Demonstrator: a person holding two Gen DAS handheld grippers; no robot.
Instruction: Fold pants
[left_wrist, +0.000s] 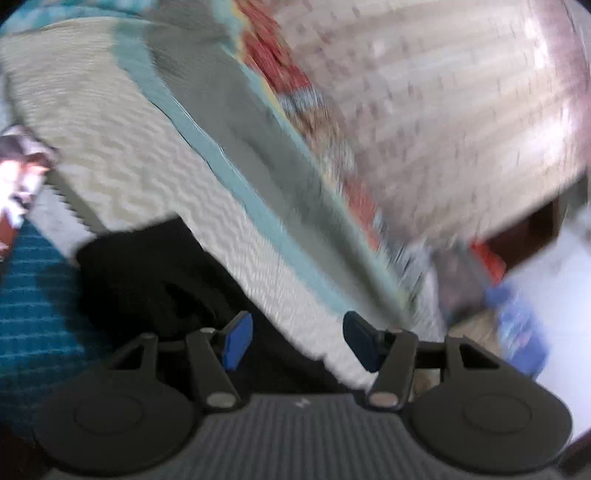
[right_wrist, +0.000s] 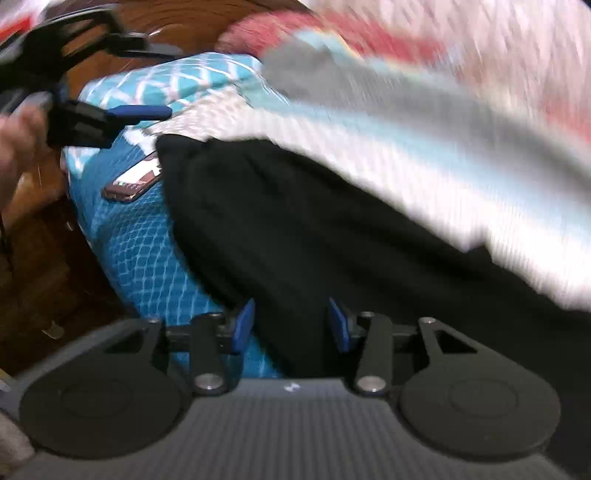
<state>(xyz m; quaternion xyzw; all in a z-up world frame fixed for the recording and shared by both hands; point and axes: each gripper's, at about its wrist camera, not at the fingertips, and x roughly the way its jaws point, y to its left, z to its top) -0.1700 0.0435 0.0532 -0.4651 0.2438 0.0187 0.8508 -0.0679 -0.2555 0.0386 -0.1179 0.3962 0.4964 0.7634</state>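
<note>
Two tongs gaping, nothing gripped: left tongs (left_wrist: 297, 341) and right tongs (right_wrist: 291, 325) over black pants (right_wrist: 295, 221), lying on white blanket (left_wrist: 110, 147) and teal patterned sheet (right_wrist: 140, 258); phone (right_wrist: 135, 182) beside pants.

Black pants (right_wrist: 314, 229) — plain dark fabric, no visible pattern, soft and matte. They lie spread and loosely rumpled across the bed, shallow creases running along the length. In the right wrist view they stretch from upper left down toward lower right; one edge sits on the blue diamond-patterned cover, the far edge lies along the white textured blanket. In the left wrist view the pants (left_wrist: 155, 280) show as a dark bunched mass low in frame, against the white blanket. Both views blurred — seams, waistband, legs cannot be told apart.
</note>
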